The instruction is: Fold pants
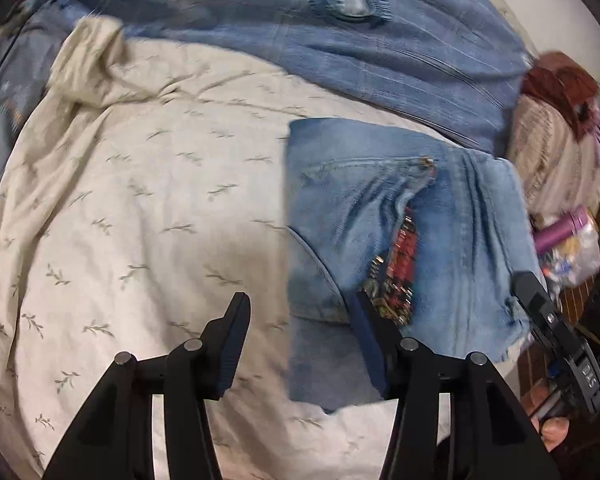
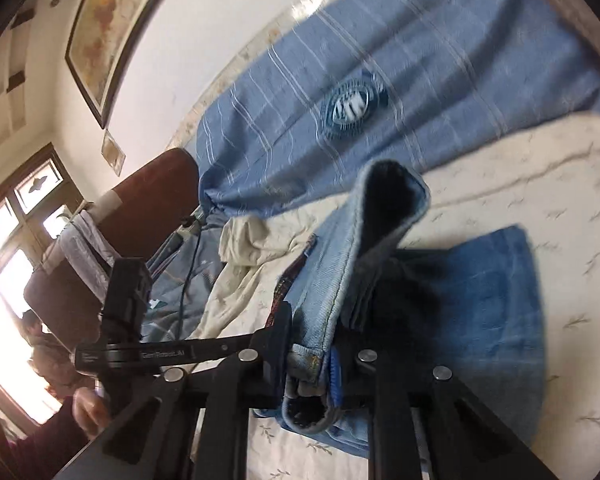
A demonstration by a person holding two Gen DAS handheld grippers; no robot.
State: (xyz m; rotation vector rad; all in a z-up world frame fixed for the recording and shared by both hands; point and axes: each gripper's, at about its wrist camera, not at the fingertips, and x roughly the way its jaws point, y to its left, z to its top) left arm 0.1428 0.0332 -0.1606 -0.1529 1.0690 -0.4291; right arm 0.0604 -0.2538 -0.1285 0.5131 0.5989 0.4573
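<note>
The light blue jeans (image 1: 400, 240) lie folded on the cream leaf-print bedsheet (image 1: 140, 220), with a red patterned lining showing at the fly. My left gripper (image 1: 300, 344) is open and empty, hovering over the left edge of the jeans. My right gripper (image 2: 308, 364) is shut on the waistband edge of the jeans (image 2: 340, 280) and lifts a fold of denim up from the bed. The right gripper also shows in the left wrist view (image 1: 540, 304) at the jeans' right edge.
A blue striped blanket (image 1: 340, 40) covers the far side of the bed. A pile of clothes and bags (image 1: 560, 160) sits at the right. In the right wrist view, a brown chair (image 2: 140, 208) and a window (image 2: 4, 260) stand beyond the bed.
</note>
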